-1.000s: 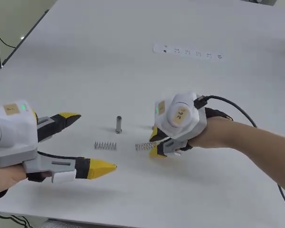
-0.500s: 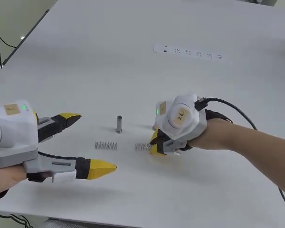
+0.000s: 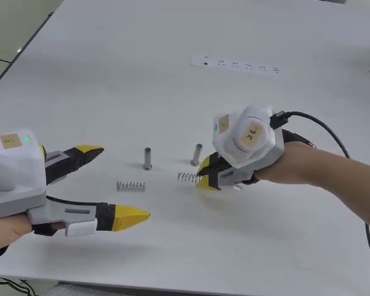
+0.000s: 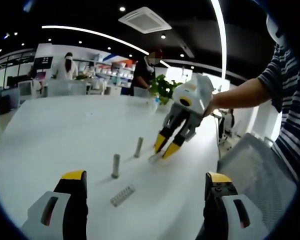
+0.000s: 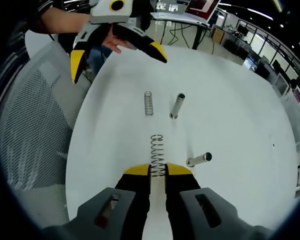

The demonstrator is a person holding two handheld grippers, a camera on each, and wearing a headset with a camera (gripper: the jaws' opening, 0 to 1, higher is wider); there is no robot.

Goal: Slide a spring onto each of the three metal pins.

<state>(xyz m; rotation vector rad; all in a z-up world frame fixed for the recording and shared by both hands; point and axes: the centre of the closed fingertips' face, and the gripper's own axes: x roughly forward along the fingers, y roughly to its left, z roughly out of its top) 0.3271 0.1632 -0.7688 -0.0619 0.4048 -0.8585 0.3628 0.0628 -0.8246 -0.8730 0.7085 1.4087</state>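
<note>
Fingers (image 5: 135, 172) of right gripper (image 5: 158, 170), marked "26", clamp a spring (image 5: 157, 145); left gripper's (image 3: 124, 182) spread.

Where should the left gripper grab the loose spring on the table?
Grip the loose spring near its end closer to the left gripper, from above, jaws across the coils. It lies flat, so a sideways approach may push it; an end grip leaves its length free for a pin.
</note>
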